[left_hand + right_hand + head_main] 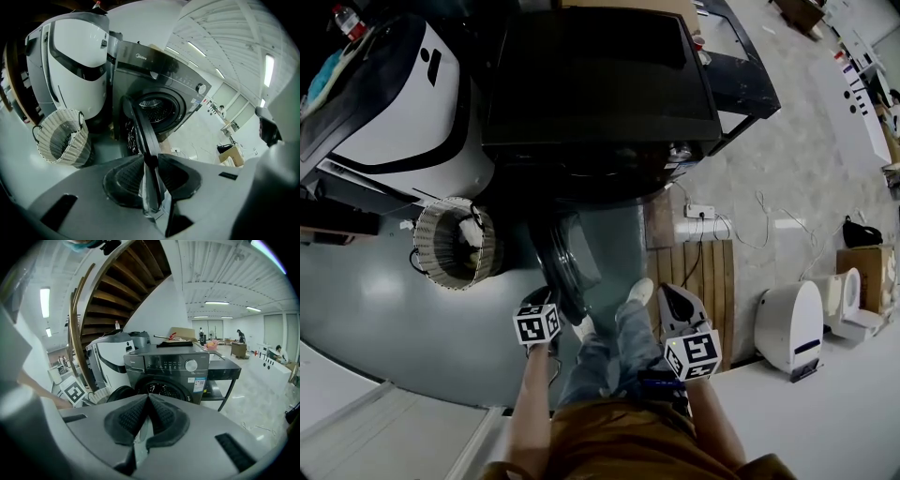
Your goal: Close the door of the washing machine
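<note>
A dark front-loading washing machine stands ahead, and its round door swings out toward me. My left gripper is at the door's outer edge. In the left gripper view the door's rim runs straight between the pads, and the left gripper is closed on it. Behind the door the drum opening shows. My right gripper hangs to the right of the door and touches nothing. In the right gripper view the right gripper has its pads together, empty, and points at the machine's front.
A woven laundry basket sits on the floor left of the door, beside a white appliance. Right of the machine lie a power strip with cables, a wooden pallet and a white toilet unit. The person's legs stand just behind the door.
</note>
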The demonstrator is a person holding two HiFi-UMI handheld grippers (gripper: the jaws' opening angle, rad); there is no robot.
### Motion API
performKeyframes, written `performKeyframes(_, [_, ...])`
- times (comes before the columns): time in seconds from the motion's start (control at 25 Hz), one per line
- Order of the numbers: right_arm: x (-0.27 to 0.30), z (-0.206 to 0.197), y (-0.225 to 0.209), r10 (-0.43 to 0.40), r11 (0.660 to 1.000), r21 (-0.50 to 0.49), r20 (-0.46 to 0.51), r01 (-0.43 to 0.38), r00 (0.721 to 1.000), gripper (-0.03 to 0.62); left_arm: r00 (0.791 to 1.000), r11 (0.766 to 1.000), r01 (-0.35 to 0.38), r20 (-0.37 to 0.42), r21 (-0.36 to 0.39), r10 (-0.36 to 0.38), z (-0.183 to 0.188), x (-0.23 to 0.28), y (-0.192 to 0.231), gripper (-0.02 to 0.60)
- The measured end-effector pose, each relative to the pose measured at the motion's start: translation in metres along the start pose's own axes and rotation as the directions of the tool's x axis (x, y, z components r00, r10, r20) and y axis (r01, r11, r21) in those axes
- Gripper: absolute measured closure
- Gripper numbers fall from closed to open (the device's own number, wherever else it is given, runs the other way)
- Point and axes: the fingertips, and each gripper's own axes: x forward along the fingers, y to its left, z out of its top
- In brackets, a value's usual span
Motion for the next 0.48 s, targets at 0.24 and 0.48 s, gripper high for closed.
performKeyframes(0.24, [0.01, -0.001, -0.018, 0.025, 1.0, 0.012, -0.022, -0.025, 0.999, 0.583, 1.0, 1.0, 0.007, -0.018, 0.006, -0.006, 0.009, 0.014, -0.021, 0.462])
performKeyframes(0.48, [0.02, 0.009, -0.022, 0.07, 0.998, 0.0, -0.018, -0.07, 0.997, 0.583, 0.999, 1.0, 0.005, -0.039, -0.009, -0.005, 0.015, 0.025, -0.041, 0.457])
